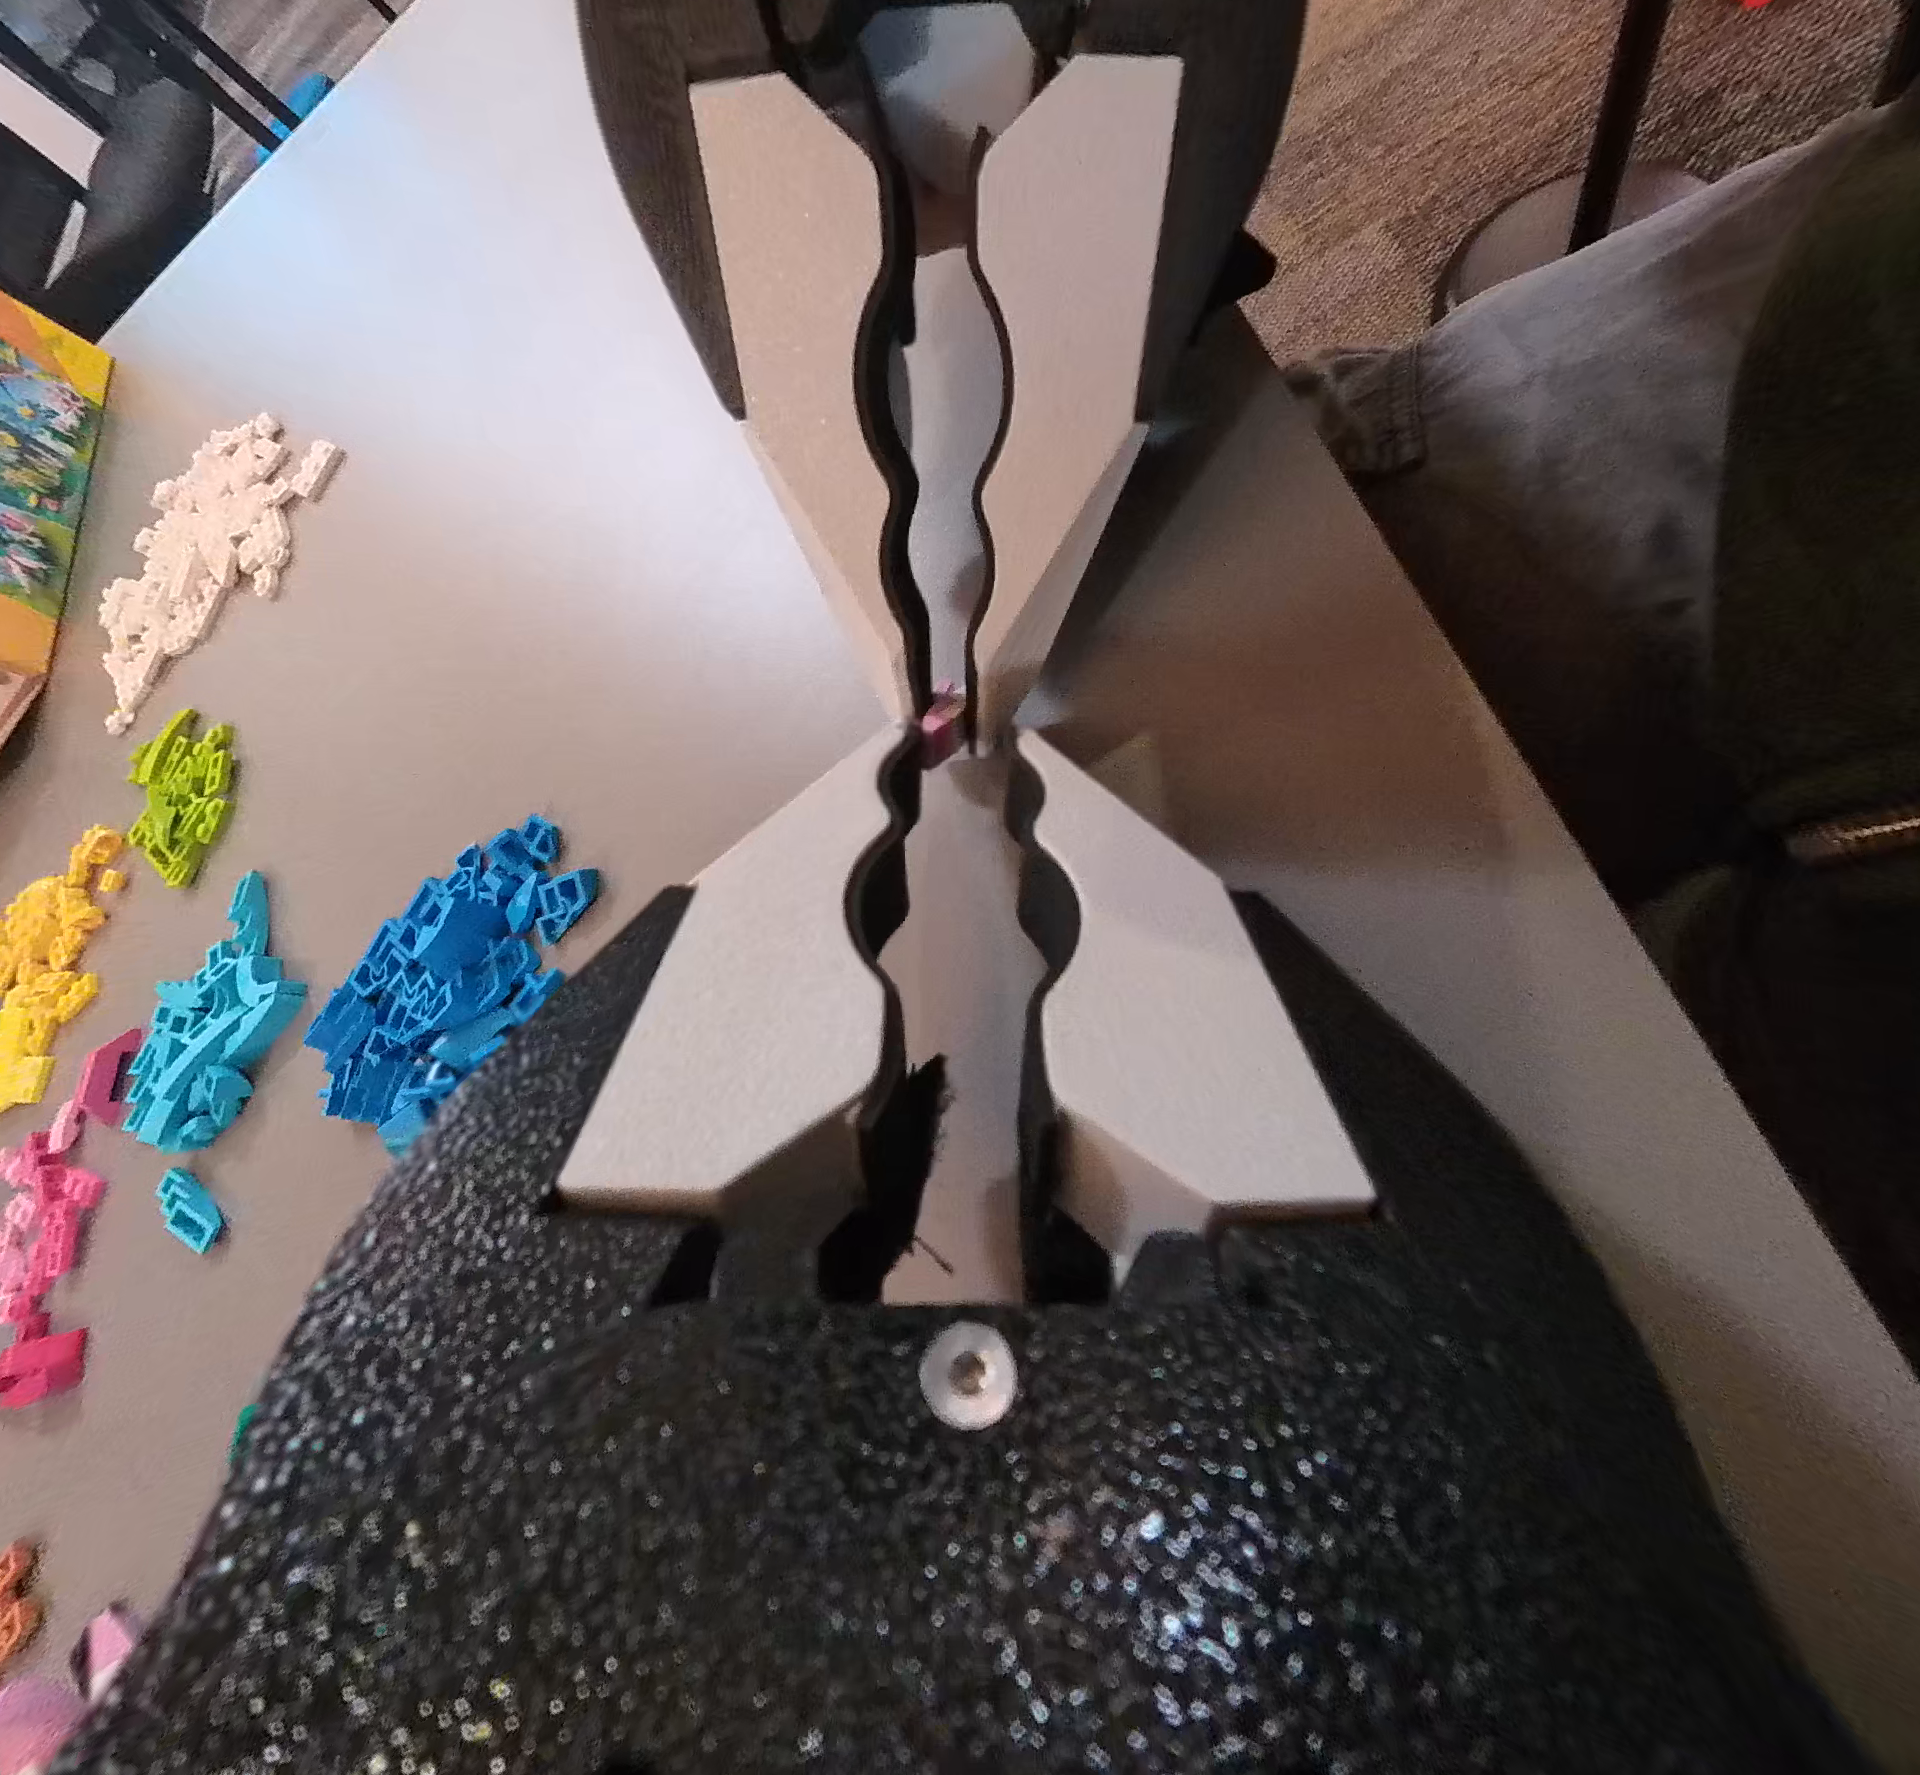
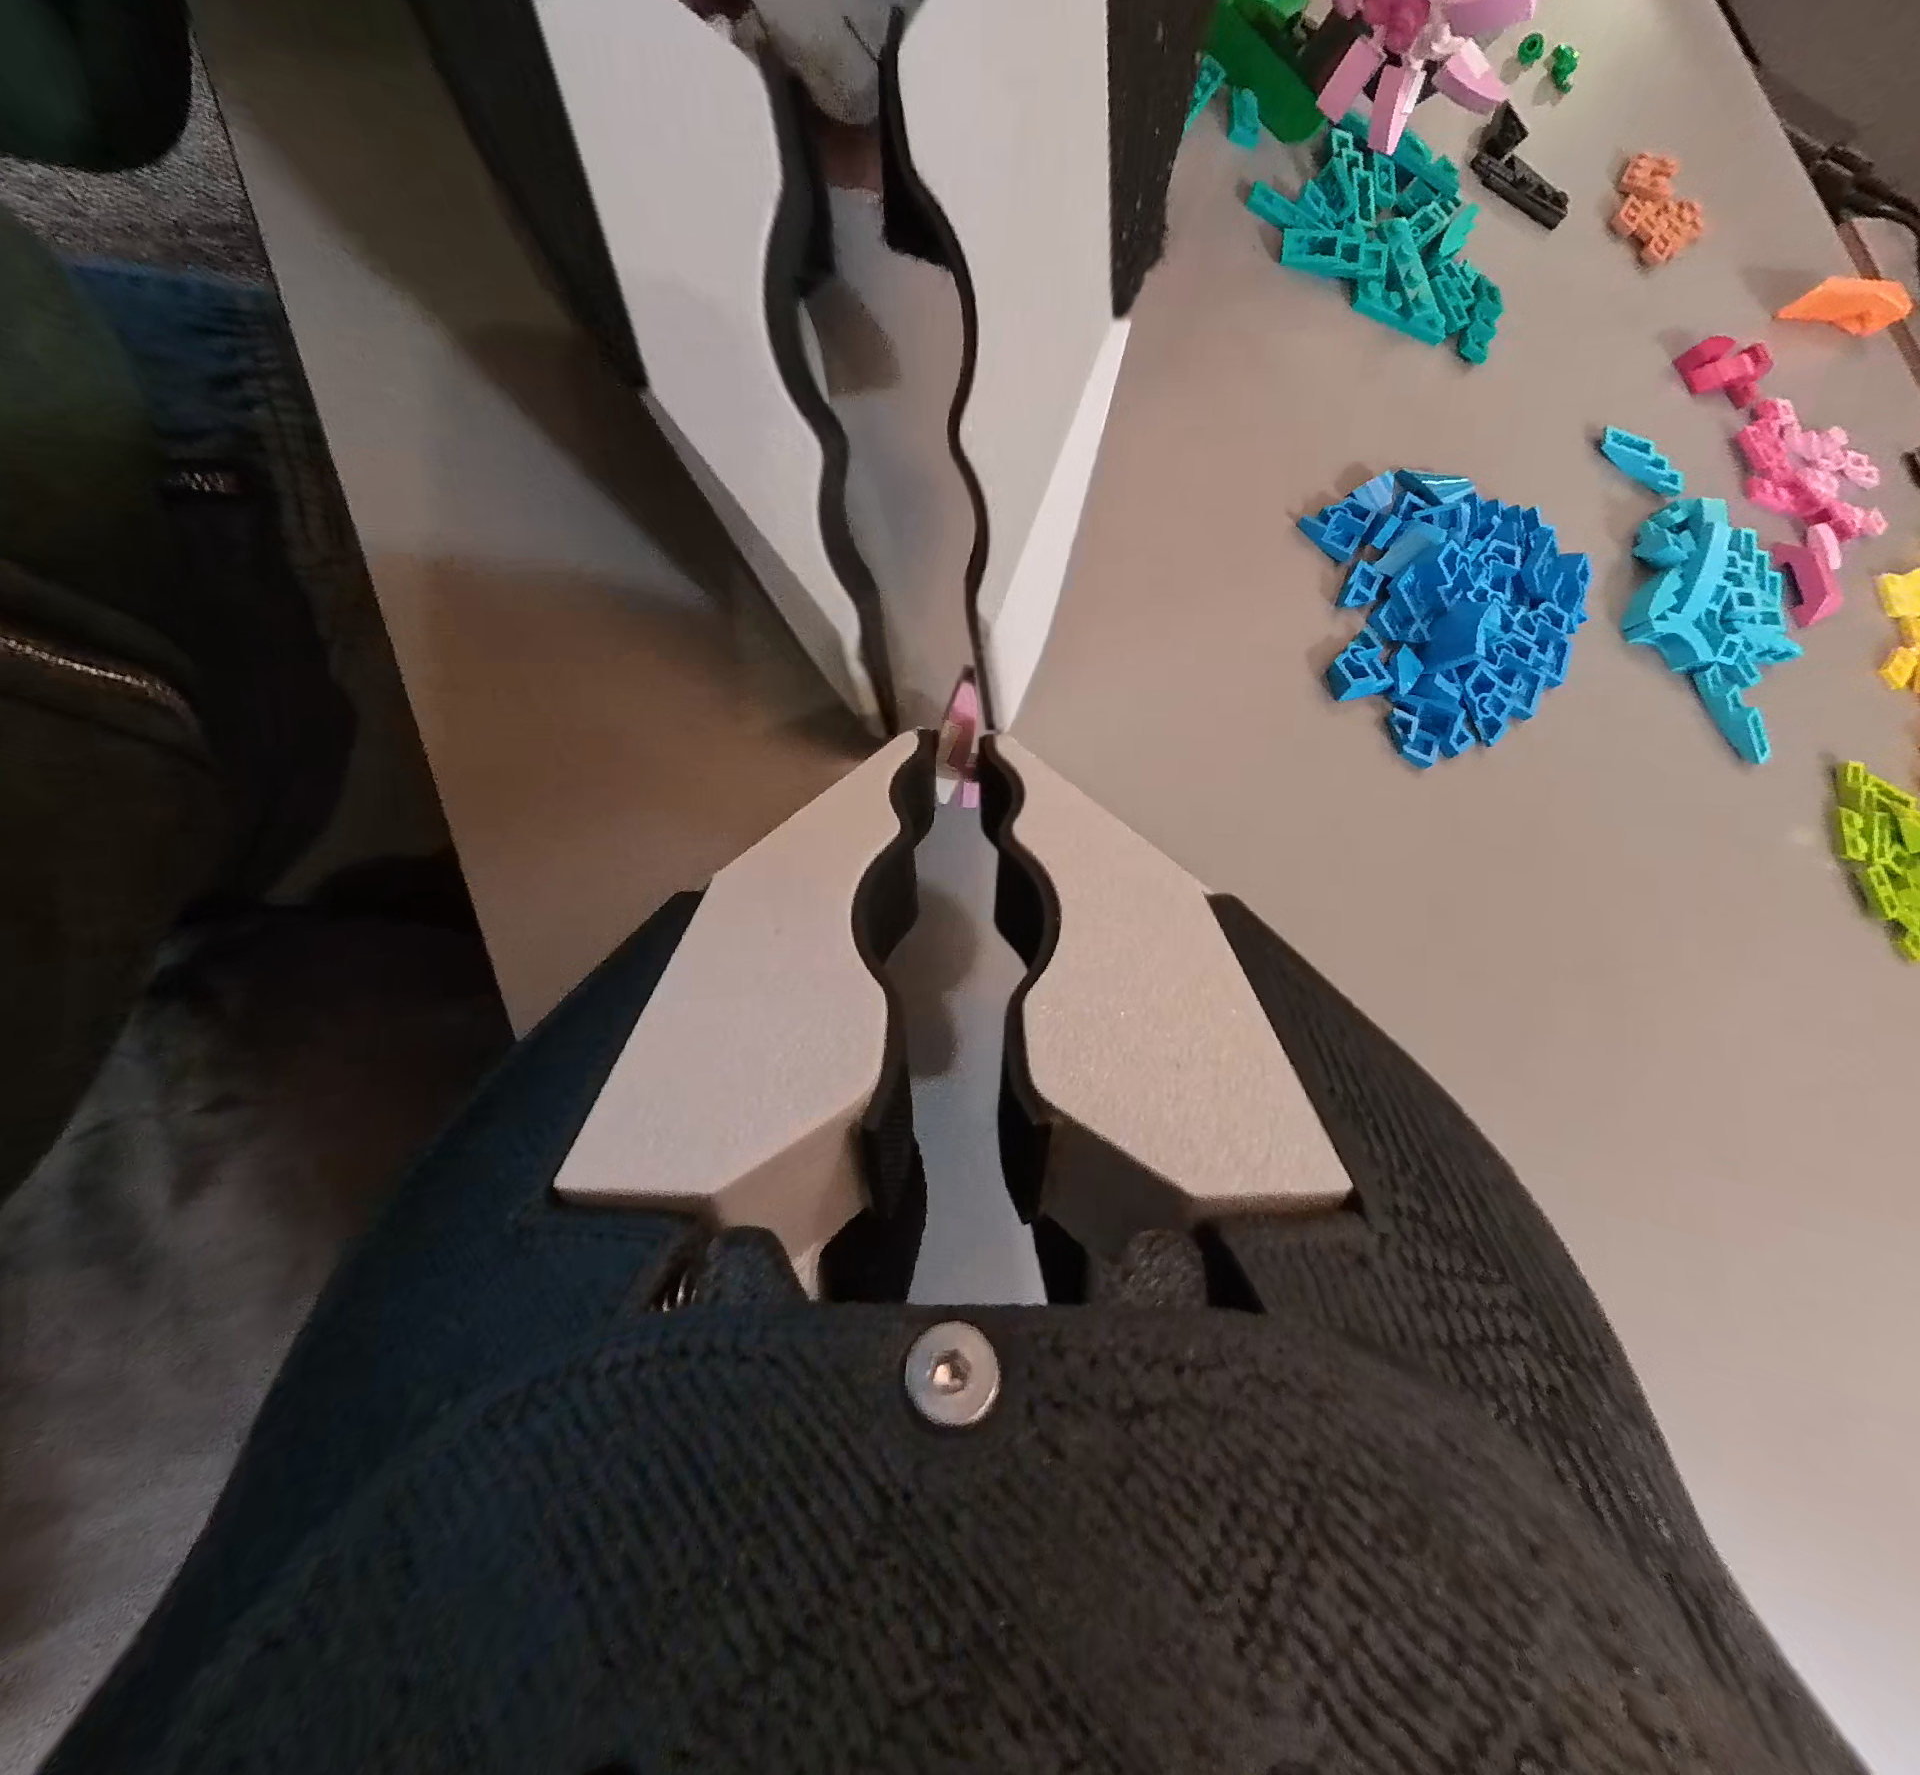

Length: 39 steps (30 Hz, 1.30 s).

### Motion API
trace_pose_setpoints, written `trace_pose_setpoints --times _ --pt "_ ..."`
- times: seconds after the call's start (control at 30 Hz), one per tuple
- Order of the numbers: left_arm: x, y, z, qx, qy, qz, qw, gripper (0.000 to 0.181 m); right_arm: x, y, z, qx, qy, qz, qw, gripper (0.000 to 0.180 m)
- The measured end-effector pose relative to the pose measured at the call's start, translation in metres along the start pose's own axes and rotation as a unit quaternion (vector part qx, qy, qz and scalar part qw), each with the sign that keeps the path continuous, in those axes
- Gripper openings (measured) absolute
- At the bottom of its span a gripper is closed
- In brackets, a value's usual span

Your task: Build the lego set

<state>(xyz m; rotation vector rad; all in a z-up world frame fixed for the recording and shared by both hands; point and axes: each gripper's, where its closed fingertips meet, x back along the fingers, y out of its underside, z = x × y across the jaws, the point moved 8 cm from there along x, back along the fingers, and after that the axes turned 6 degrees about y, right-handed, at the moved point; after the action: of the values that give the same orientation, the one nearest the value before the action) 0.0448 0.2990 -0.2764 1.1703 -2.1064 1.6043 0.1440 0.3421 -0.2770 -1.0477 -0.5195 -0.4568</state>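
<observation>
Grey worktop (image 1: 499, 291), sorted brick piles alongside: left tongs (image 1: 943, 757) and right tongs (image 2: 951, 751) meet tip to tip, both nearly closed on one small pink piece (image 1: 940, 715), orientation unclear.

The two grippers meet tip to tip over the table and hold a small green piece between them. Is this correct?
Not quite: the small piece between the left gripper and the right gripper is pink, not green. Both wrist views show it; the rest is correct.

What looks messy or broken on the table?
Nothing looks broken. The bricks lie sorted by colour, like the blue pile. One light blue brick lies apart from the light blue pile.
</observation>
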Motion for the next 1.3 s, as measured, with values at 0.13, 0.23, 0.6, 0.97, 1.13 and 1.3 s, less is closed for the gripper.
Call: trace_pose_setpoints --times 0.13,0.23,0.6,0.97,1.13,1.3 --pt "0.001 0.001 0.0 0.012 0.01 0.002 1.0 0.011 0.0 -0.001 -0.001 0.001 -0.004 0.002 1.0 0.006" --pt "0.001 0.001 -0.001 0.019 0.012 -0.005 1.0 0.008 0.0 0.0 -0.001 -0.017 -0.009 0.005 1.0 0.007" --pt "-0.003 0.001 0.002 0.024 -0.024 -0.039 0.999 0.003 0.002 0.003 0.0 -0.128 -0.009 -0.003 0.992 0.011" --pt "-0.006 -0.004 0.008 -0.001 -0.051 -0.047 0.998 0.003 0.006 0.002 -0.01 -0.192 -0.001 -0.013 0.981 0.029" --pt "-0.002 -0.002 0.006 0.023 -0.057 -0.005 0.998 0.002 0.008 0.005 -0.007 -0.187 0.006 -0.009 0.982 0.026" --pt "-0.002 -0.001 0.004 0.031 -0.059 0.006 0.998 0.002 0.008 0.005 -0.002 -0.153 0.036 -0.004 0.988 0.01"
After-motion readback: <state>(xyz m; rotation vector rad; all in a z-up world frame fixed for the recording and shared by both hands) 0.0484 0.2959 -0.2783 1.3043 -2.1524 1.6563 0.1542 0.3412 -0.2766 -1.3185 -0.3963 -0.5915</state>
